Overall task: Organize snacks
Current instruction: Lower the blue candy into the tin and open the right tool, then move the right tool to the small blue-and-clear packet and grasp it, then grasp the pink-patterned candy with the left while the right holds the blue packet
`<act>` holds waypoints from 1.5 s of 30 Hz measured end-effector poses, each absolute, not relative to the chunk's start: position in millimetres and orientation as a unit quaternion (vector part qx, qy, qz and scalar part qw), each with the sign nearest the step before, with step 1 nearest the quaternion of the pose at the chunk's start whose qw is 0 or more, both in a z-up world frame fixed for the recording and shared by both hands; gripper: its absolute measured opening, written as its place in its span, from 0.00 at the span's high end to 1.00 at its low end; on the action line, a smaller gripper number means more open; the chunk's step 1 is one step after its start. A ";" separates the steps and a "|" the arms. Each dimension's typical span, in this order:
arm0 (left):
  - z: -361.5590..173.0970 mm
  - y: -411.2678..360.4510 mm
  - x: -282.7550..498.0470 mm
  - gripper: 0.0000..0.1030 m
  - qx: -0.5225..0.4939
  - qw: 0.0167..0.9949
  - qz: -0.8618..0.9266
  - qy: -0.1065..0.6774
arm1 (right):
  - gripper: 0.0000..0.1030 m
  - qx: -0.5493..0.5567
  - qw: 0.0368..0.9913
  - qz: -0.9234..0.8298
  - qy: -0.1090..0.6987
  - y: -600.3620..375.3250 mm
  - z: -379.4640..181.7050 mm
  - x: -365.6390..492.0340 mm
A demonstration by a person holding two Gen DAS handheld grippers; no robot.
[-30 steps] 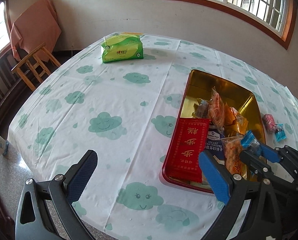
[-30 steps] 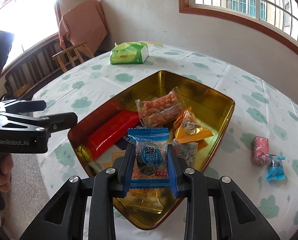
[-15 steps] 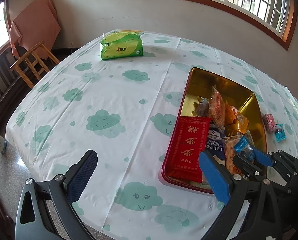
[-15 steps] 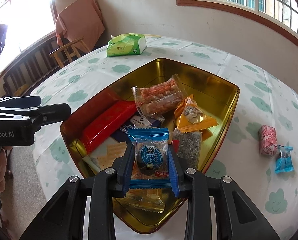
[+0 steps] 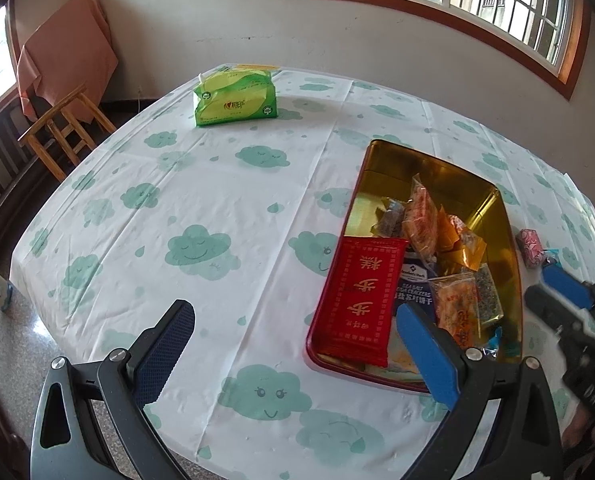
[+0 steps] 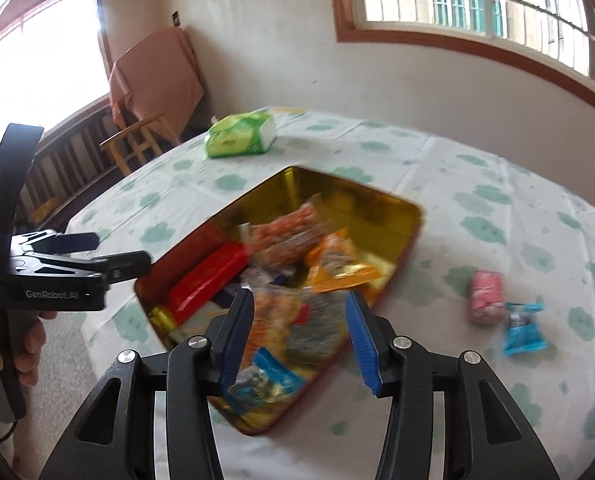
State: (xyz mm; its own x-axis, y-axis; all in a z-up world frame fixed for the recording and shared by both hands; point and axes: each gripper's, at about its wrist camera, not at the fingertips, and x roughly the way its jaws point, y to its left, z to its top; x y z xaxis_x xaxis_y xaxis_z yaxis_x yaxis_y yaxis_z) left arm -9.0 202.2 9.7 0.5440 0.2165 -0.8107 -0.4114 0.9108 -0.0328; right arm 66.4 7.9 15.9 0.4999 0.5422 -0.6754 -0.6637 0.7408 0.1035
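Observation:
A gold tin with a red outside [image 5: 437,164] [image 6: 361,204] sits on the cloud-print tablecloth and holds several snack packs, among them a long red pack [image 5: 361,292] [image 6: 209,284]. The blue-wrapped cracker pack [image 6: 263,384] lies in the tin's near corner. My right gripper [image 6: 297,340] is open and empty above that near end; it also shows in the left wrist view [image 5: 565,292]. My left gripper [image 5: 297,348] is open and empty above the table, left of the tin. A pink candy [image 6: 487,296] [image 5: 531,246] and a blue candy [image 6: 523,330] lie on the cloth right of the tin.
A green tissue pack [image 5: 235,98] [image 6: 241,136] lies at the far side of the table. A wooden chair [image 5: 63,128] draped with an orange cloth stands beyond the left edge. The table's front edge lies close below both grippers.
My right gripper has opened and let go of the blue cracker pack, which now lies in the tin's near corner. The right wrist view has swung and blurred. My left gripper has stayed open.

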 end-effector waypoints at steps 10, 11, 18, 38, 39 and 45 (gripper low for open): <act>20.3 174.9 0.6 0.03 -0.092 0.880 0.155 0.440 | 0.53 -0.085 0.890 0.236 0.381 -72.8 0.8 116.6; 20.8 171.7 1.7 0.03 -0.090 0.881 0.152 0.440 | 0.53 -0.086 0.891 0.228 0.384 -78.9 -1.9 121.5; 26.2 140.7 17.0 0.03 -0.065 0.887 0.120 0.440 | 0.55 -0.095 0.893 0.202 0.391 -102.3 -17.0 147.1; 27.9 35.9 92.7 0.03 -0.007 0.895 0.036 0.445 | 0.69 -0.091 0.881 0.210 0.414 -112.2 -53.3 186.5; 26.5 29.2 96.6 0.03 -0.003 0.895 0.032 0.445 | 0.69 -0.088 0.882 0.209 0.413 -114.8 -53.0 185.8; 20.3 -0.5 114.0 0.03 0.003 0.897 0.014 0.443 | 0.70 -0.079 0.890 0.183 0.409 -143.6 -50.7 181.6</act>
